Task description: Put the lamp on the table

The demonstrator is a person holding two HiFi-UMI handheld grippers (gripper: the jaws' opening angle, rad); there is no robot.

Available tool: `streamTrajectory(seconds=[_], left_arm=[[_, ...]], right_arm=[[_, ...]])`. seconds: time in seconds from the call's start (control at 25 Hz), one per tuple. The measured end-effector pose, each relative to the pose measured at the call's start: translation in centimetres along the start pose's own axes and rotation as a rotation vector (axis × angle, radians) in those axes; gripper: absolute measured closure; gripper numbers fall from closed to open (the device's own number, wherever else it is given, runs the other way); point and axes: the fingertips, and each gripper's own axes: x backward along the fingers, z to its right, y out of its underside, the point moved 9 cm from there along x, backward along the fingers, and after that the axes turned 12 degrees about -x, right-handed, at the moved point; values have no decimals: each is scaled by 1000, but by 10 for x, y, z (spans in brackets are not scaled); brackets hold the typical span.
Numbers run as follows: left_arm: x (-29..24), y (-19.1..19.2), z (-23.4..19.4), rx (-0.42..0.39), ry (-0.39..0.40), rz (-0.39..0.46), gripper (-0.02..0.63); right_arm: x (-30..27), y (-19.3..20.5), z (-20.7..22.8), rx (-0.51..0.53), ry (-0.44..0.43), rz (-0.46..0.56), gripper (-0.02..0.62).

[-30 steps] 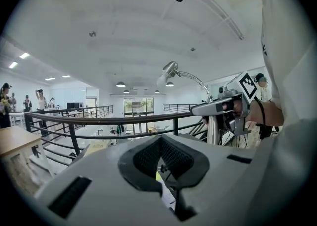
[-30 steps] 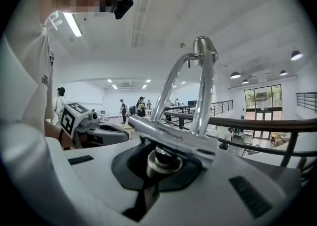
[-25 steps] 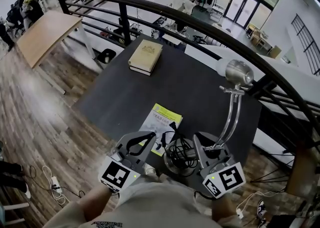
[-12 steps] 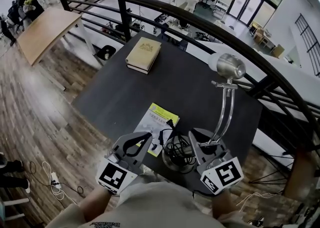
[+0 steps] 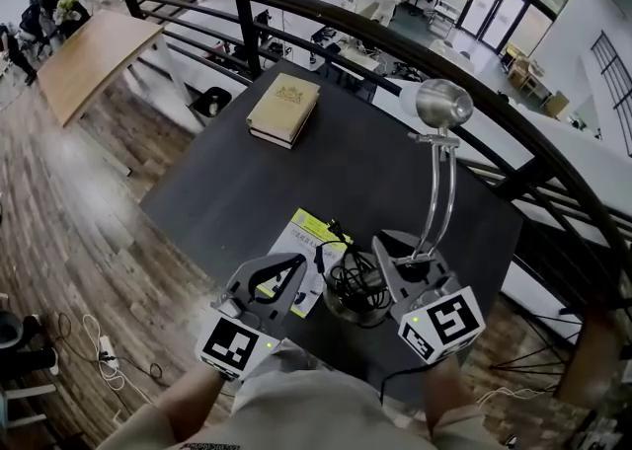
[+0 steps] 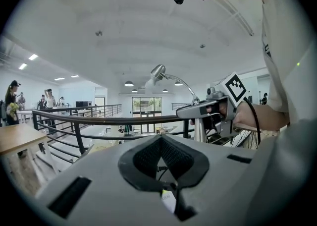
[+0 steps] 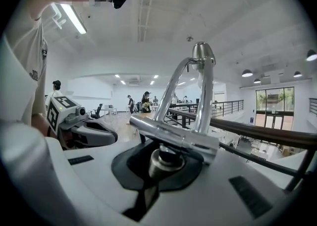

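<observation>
lamp (image 5: 441, 182) carried forward, straighter (farther over table (image 5: 237, 191))

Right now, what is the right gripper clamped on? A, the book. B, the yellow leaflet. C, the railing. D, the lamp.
D: the right gripper view shows the right gripper closed on the metal fitting at the foot of the lamp, whose stem rises straight from between the jaws.
</observation>
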Motion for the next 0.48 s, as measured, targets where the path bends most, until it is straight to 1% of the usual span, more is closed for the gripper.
streamTrajectory(seconds=[0.24, 0.32, 0.4, 0.48], left_arm=[[-38, -6, -35, -59, -30, 38, 601], [-53, -2, -50, -65, -45, 44, 601], [-68, 3, -65, -49, -65, 55, 601], [-80, 8, -83, 11, -91, 93, 601]], right_arm=[[-52, -19, 37, 52, -19, 23, 597], [-72, -24, 50, 66, -16, 34, 597], [-91, -28, 64, 73, -15, 43, 597], [-111, -29, 77, 80, -12, 50, 597]])
